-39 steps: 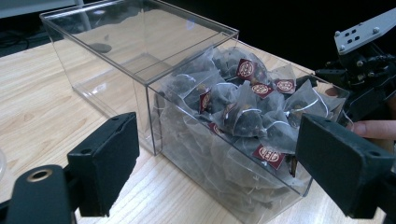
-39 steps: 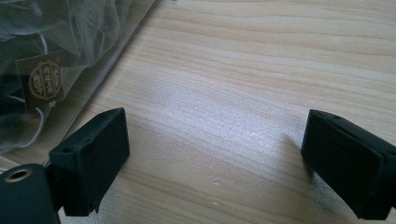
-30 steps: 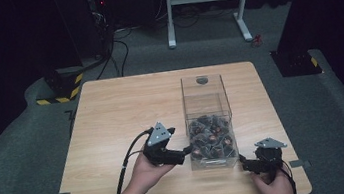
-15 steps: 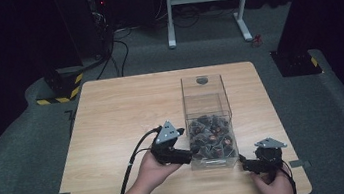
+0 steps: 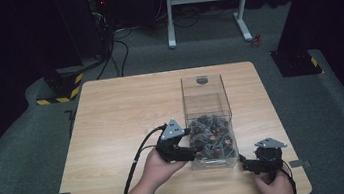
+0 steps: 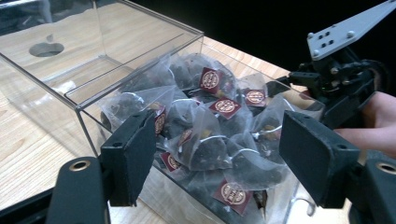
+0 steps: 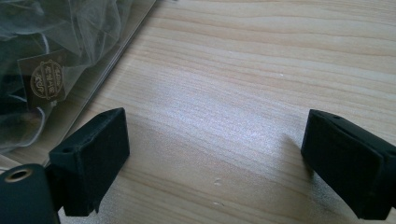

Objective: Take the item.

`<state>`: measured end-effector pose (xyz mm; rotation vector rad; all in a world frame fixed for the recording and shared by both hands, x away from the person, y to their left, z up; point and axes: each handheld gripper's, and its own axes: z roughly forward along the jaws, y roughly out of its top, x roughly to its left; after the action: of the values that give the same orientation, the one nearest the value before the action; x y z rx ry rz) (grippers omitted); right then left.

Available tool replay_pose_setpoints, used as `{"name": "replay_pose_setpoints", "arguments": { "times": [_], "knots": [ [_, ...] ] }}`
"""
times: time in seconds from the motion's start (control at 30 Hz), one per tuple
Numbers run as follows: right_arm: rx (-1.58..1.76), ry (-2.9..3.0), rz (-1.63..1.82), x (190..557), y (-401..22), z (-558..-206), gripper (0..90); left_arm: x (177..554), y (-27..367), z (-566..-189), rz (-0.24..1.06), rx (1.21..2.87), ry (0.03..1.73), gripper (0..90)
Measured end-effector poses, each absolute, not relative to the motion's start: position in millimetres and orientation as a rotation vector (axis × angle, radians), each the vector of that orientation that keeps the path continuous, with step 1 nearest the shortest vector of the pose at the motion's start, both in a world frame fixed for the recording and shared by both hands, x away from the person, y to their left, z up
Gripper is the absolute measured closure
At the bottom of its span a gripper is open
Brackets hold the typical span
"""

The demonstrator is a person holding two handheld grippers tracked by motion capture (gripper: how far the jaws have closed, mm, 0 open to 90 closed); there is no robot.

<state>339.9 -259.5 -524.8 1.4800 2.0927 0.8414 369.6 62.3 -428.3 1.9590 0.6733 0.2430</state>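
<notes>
The left claw (image 5: 186, 143), spread wide, has moved up against the clear box (image 5: 208, 122) of tea bags (image 6: 219, 135); right claw (image 5: 249, 163) stays spread

A pale wooden worktop (image 5: 114, 130) stands on grey carpet. Directly on it, right of centre, sits a clear plastic box (image 5: 204, 95) running from near to far. Its near end is heaped with tea bags (image 5: 208, 135) bearing dark red labels; the far end is bare.

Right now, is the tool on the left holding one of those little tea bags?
No: the left tool is open, its jaws spread wide before the clear box, with no tea bag between them.
</notes>
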Motion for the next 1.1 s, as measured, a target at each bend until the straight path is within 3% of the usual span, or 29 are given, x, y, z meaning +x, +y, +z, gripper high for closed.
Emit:
{"name": "replay_pose_setpoints", "arguments": {
  "times": [0.53,1.1],
  "knots": [
    [1.482,2.093,0.843,339.8,-259.2,-524.7,7.7,375.9,53.5,-433.3,0.247,1.98,0.649,44.5],
    [1.479,2.094,0.843,339.9,-259.3,-524.8,7.7,379.9,51.2,-439.1,0.271,1.978,0.664,74.7]
  ]
}}
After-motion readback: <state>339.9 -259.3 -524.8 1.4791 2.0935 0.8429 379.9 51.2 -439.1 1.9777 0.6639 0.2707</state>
